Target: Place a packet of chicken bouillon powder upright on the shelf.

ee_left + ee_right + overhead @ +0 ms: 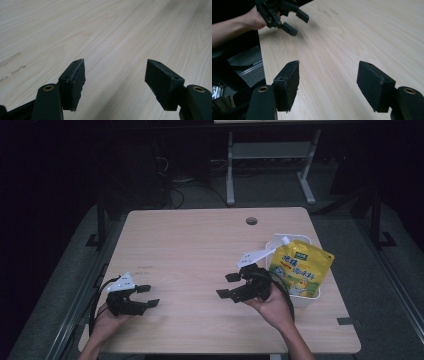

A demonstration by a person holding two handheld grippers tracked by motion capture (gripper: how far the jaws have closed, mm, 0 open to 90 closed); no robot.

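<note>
A yellow spouted pouch (300,266) stands in a white bin (308,299) at the table's right side. My right gripper (228,285) is held just left of the bin, pointing left, jaws open and empty; its own view shows bare wood between the pads (288,83). My left gripper (148,295) rests at the table's front left, pointing right, open with nothing in it. From the right gripper view, the left gripper (293,21) and its hand appear far off at the table's edge. In the left gripper view the open gripper (115,82) frames only light wood.
The light wooden table (200,245) has a round cable hole (251,221) near its far edge. A strip of dark tape (344,321) marks the front right corner. Dark floor and a white desk frame (270,160) lie beyond the table.
</note>
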